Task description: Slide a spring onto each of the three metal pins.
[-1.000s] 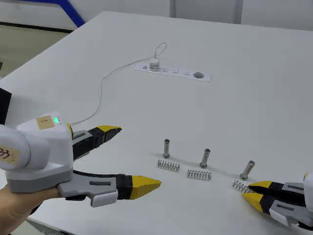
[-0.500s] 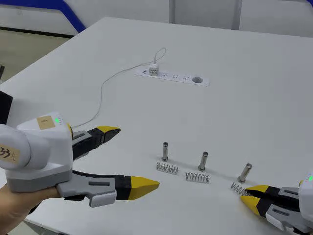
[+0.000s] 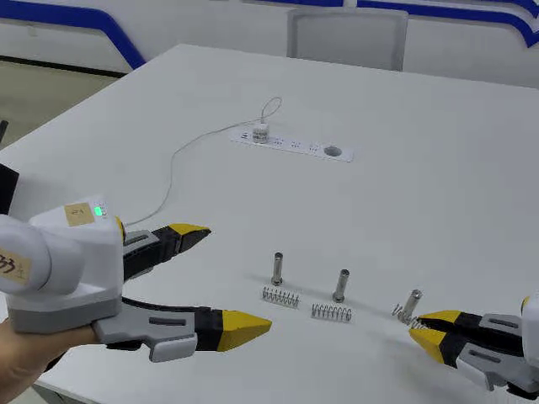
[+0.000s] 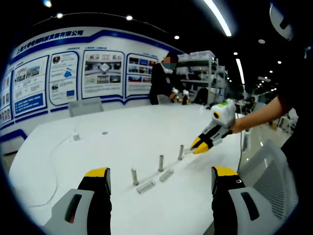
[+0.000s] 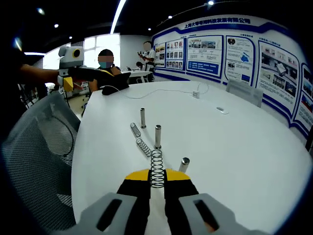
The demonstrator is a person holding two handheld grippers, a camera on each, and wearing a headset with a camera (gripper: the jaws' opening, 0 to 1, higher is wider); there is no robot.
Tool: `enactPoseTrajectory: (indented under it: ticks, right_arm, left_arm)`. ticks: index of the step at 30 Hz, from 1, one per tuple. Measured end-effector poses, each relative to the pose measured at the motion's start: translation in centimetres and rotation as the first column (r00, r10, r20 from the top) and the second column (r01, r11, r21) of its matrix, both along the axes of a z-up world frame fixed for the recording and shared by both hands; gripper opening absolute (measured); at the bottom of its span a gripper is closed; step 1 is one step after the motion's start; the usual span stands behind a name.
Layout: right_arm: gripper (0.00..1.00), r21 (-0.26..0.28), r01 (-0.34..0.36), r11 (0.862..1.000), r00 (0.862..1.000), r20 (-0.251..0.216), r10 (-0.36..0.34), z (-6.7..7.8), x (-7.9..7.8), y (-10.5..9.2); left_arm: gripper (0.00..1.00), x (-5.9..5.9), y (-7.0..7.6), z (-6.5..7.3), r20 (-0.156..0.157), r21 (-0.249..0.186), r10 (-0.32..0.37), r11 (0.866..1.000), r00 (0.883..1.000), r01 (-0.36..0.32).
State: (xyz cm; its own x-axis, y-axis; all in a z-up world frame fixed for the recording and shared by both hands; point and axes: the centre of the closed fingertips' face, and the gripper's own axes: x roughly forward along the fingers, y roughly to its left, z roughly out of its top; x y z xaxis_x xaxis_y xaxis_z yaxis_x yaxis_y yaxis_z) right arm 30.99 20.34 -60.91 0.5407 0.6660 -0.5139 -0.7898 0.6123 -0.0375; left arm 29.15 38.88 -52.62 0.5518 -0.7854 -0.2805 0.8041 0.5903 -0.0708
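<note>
Since the earlier frame, the right gripper [image 3: 418,326] has closed on the third spring [image 5: 156,169]. At left, the left gripper [image 3: 237,275] hovers over the table [image 3: 379,194], jaws wide and empty. The left spring [image 3: 280,296] lies by the left pin [image 3: 277,268], and the middle spring [image 3: 331,312] by the middle pin [image 3: 341,284]. The pinched spring sits just beside the right pin [image 3: 412,302].

surface [image 3: 438,185] is plain white | pins [image 3: 341,284] are silver-grey | springs [image 3: 331,312] are silver | left tongs [image 3: 238,275] and right tongs [image 3: 415,326] have black jaws, yellow tips, grey-white bodies | power strip [image 3: 295,146] and cable [image 3: 173,164] are white | wall stripe [image 3: 84,18] is blue
</note>
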Motion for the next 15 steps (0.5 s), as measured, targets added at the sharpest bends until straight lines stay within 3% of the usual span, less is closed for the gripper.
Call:
enactPoseTrajectory:
  ticks: [4, 9, 15]
  right_arm:
    - [0.10, 0.010, -0.066, 0.998, 0.998, 0.013, 0.066, 2.1, -1.0, 1.5]
    - [0.10, -0.045, -0.154, 0.987, 0.987, 0.045, 0.156, 3.6, -2.0, 3.3]
    - [0.10, -0.055, -0.264, 0.963, 0.961, 0.074, 0.268, 6.3, -3.6, 6.0]
  left_arm:
    - [0.86, -0.6, -1.2, 0.0, 0.000, -0.006, -0.031, 0.999, 1.000, 0.031]
    - [0.86, -1.1, -2.7, 0.2, 0.009, -0.003, -0.075, 0.997, 0.997, 0.075]
    - [0.81, -1.5, -4.8, 0.7, 0.011, -0.038, -0.135, 0.990, 0.991, 0.135]
